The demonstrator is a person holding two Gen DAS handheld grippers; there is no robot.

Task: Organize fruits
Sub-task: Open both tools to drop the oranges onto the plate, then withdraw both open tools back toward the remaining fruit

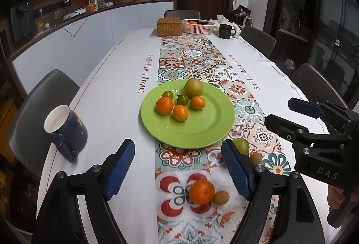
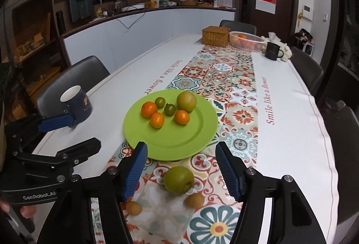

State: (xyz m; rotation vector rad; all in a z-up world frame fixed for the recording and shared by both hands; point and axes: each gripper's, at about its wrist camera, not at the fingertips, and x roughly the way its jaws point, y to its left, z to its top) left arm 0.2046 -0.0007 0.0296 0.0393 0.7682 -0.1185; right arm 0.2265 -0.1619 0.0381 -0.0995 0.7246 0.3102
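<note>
Both your grippers hang above the near end of the table, tilted down, nothing in either.

Left gripper (image 1: 178, 167): jaws apart, empty. Below it on the runner (image 1: 193, 60) lie an orange (image 1: 202, 192) and a kiwi (image 1: 221, 197), touching each other. That pair looks like this hand's next pick.

Right gripper (image 2: 181, 170): jaws apart, empty. A green apple (image 2: 178, 180) sits on the cloth in line with the gap, another kiwi (image 2: 194, 199) just beside it, a third kiwi (image 2: 134, 208) near the left pad.

Plate (image 1: 202, 131): holds six fruits, grouped toward its far half: three oranges, two small green ones, one larger green-yellow one. Its near half is bare, likely left free for the loose fruit.

Four or five fruits are off the plate, so the job reads roughly half done.

Mug (image 1: 66, 126) stands left of the plate, apart from it; mind it when your left hand swings in.
</note>
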